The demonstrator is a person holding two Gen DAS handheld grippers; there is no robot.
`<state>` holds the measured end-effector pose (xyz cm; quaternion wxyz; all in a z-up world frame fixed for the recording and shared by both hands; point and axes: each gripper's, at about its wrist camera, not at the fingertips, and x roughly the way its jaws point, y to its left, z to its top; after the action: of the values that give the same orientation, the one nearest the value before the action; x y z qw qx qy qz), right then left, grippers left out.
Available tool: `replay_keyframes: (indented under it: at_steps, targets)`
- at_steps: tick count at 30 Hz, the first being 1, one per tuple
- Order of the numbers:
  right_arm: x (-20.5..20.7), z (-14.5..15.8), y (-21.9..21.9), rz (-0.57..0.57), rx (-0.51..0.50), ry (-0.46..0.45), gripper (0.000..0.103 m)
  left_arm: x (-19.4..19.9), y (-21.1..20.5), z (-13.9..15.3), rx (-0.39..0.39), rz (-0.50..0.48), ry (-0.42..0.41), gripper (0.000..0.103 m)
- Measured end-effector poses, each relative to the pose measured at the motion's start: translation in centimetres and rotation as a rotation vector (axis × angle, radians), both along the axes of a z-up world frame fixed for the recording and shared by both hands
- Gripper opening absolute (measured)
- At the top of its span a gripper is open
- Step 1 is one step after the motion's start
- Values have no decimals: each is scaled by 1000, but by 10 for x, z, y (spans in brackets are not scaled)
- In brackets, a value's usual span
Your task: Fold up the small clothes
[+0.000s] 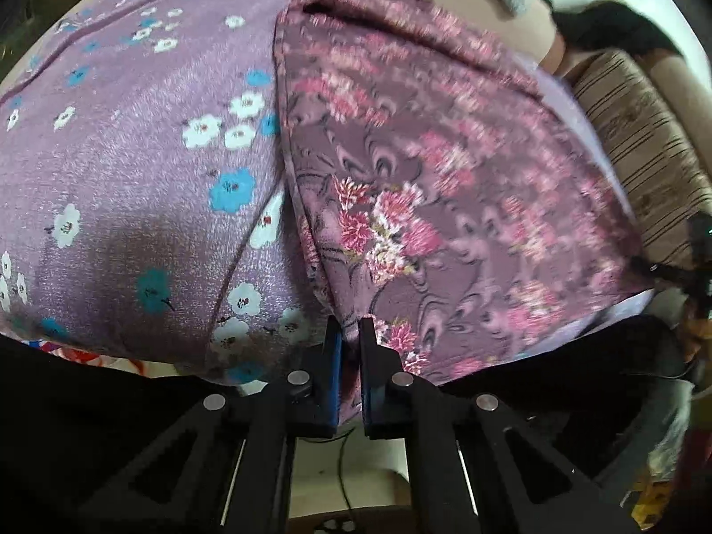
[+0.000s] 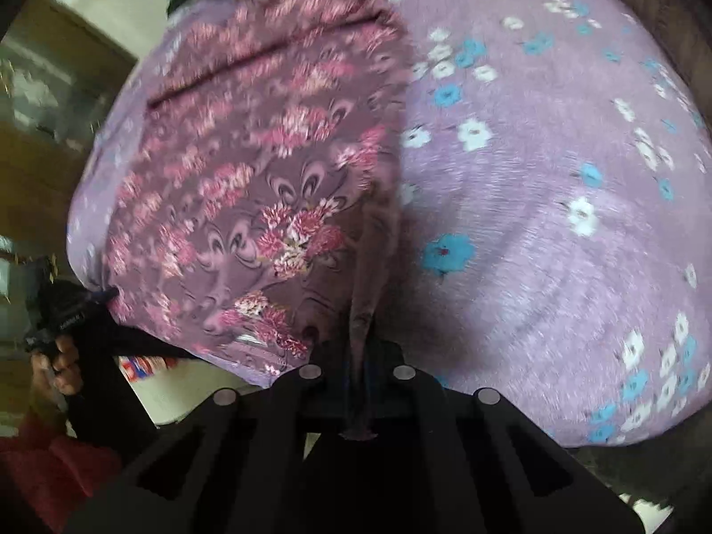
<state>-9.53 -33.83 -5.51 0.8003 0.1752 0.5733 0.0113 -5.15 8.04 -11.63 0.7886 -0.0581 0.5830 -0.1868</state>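
Fabric fills both pairs of fingers: the left gripper [image 1: 350,333] pinches the near edge of a mauve garment [image 1: 427,187] printed with pink flower clusters and dark swirls, and the right gripper [image 2: 362,356] is clamped on a bunched fold at its other near corner. The garment lies flat on a lilac bedsheet [image 1: 124,142] dotted with white and blue flowers. Any writing is too blurred to read.

Right hand-held gripper [image 2: 361,356] pinches the mauve floral garment [image 2: 249,187]'s edge; lilac bedsheet [image 2: 556,222] beneath.
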Motion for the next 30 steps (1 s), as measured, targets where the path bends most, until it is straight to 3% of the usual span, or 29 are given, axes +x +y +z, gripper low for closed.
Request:
replay_keyframes:
  at_steps: [4,8,14,21,26,30]
  targets:
    - [-16,7,-12,-54,70,-66,4,-8,1,16,-60,-4,-32,4]
    - [-23,26,-4,-8,160,-235,4,-1,15,41,-130,8,-91,4]
    - [-5,59,2,-29,168,-389,4,26,28,78,-212,76,-169,4]
    - [62,100,-1,-111,112,-537,4,95,27,122,-192,117,-280,4]
    - [124,116,-14,-126,57,-552,4,163,20,143,-165,158,-344,4]
    - [190,118,-16,-89,7,-558,4,221,12,143,-134,180,-364,4]
